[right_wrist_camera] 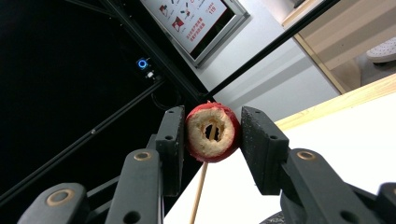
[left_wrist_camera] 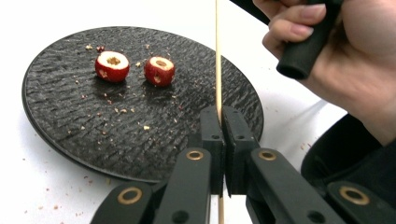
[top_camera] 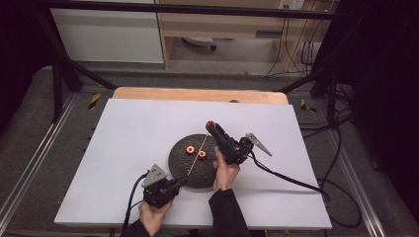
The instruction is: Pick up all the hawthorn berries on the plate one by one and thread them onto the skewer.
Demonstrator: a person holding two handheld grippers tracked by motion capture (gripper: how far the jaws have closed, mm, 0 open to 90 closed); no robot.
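Legible markings, one item:

1. Framed poster (right_wrist_camera: pixel 194 21), mounted on the pale wall in the background of the right gripper view, seen tilted. White sheet with small red and dark pictures and several lines of small print. The only characters that can be made out are the red digits "119" near its upper right part. The remaining lines appear to be in East Asian script and are too small and blurred to read.

No readable text, brand, label or number stands on anything in the high view or the left gripper view.
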